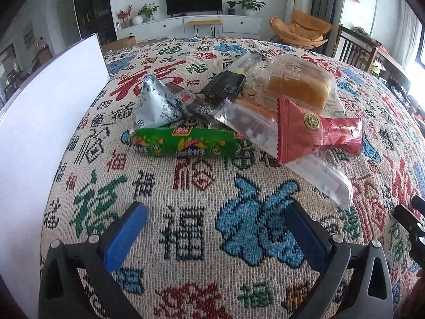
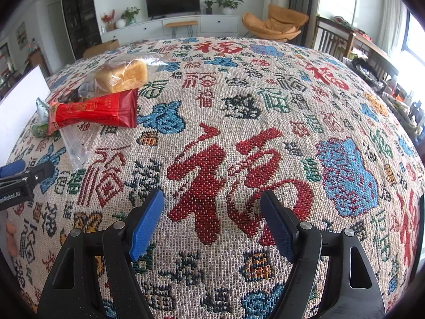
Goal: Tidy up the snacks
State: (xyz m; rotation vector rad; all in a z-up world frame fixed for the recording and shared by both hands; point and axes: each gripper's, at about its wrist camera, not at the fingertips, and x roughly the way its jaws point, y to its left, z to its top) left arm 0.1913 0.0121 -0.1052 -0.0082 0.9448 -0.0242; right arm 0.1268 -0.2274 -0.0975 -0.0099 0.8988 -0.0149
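A heap of wrapped snacks lies on the patterned tablecloth [image 1: 191, 228]. Nearest me is a green sausage stick [image 1: 186, 145]. Behind it sit a silver-blue pouch [image 1: 156, 103], a dark wrapper [image 1: 228, 82], a bagged yellow cake [image 1: 300, 85], a red packet [image 1: 310, 133] and a clear wrapper [image 1: 326, 180]. My left gripper [image 1: 215, 231] hangs open over bare cloth in front of the heap, empty. My right gripper [image 2: 212, 220] stands open and empty over a red character, with the red packet [image 2: 93, 113] and cake [image 2: 122, 75] far to its left.
A white box wall [image 1: 47, 122] rises along the left edge of the cloth. The right gripper's black tip [image 1: 409, 220] shows at the right of the left wrist view. Behind the table are a TV cabinet [image 1: 191, 24], an orange chair [image 1: 300, 30] and a wooden chair [image 1: 356, 50].
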